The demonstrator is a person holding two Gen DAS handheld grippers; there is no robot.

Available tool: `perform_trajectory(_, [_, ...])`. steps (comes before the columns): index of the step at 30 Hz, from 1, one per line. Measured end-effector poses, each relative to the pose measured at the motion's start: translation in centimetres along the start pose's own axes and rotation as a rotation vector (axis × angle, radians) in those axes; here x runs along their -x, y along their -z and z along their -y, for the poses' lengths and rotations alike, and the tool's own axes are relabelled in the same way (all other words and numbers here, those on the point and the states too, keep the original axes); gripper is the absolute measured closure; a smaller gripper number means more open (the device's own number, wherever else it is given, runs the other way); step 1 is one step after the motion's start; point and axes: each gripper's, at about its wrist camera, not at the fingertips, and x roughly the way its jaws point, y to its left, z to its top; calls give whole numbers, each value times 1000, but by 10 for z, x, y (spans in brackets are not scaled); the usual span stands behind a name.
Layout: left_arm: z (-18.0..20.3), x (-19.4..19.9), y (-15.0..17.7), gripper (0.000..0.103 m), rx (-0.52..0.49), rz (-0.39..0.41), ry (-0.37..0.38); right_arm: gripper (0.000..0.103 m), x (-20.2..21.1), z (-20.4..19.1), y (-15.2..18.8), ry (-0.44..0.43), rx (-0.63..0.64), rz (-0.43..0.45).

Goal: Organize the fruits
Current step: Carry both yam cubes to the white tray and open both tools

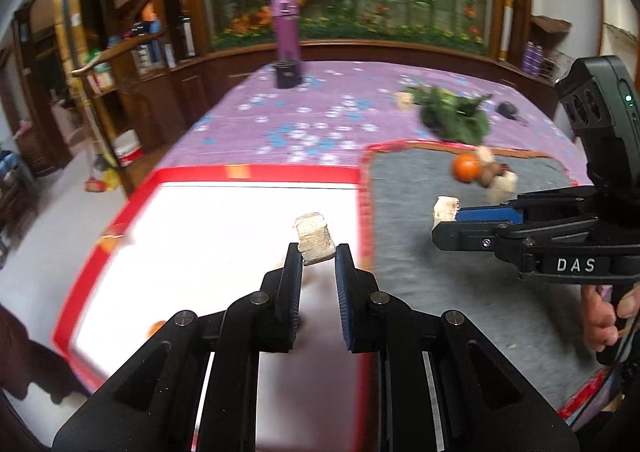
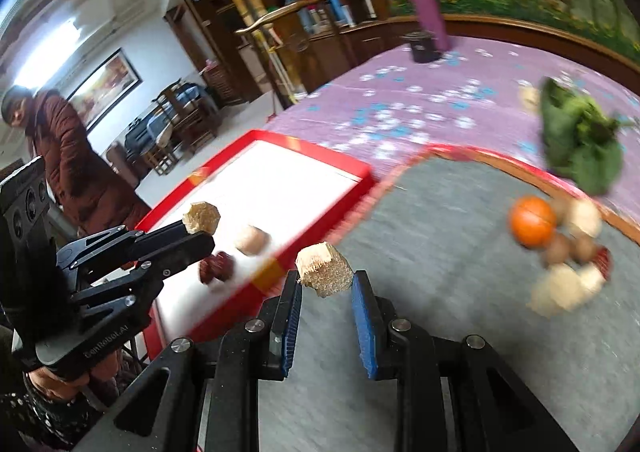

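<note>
At the left, the left gripper point(image 1: 318, 252) is clenched on a pale fibrous chunk point(image 1: 314, 238), holding it in the air over the white tray with a red rim point(image 1: 256, 173). On that tray, in the right wrist view, lie a dark red fruit point(image 2: 216, 267) and a round tan piece point(image 2: 251, 240). Just right of the tray, over the grey mat point(image 1: 440, 292), the right gripper point(image 2: 326, 280) grasps a second pale chunk point(image 2: 324, 270). Farther right on the mat an orange point(image 2: 532, 220) touches a cluster of pale chunks and brown fruits point(image 2: 568, 264), with leafy greens point(image 2: 576, 139) beyond on the purple cloth point(image 1: 312, 111).
</note>
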Motion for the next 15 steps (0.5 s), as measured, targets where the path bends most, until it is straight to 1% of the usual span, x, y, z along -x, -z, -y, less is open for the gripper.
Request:
perform_trajectory(3, [-17, 2, 4, 87, 16, 12, -49, 78, -18, -19, -9, -24, 14, -11])
perform_trajectory(7, [-36, 1, 10, 87, 45, 14, -88, 78, -44, -46, -17, -40, 48, -37])
perform_trajectory(11, [-53, 0, 18, 87, 71, 10, -124, 78, -61, -63, -19, -56, 68, -63])
perform_trajectory(13, [-60, -2, 22, 87, 83, 1, -136, 78, -69, -68, -19, -50, 74, -70])
perform_trajectory(15, [-65, -3, 24, 87, 97, -8, -147, 78, -76, -73, -19, -62, 61, -86])
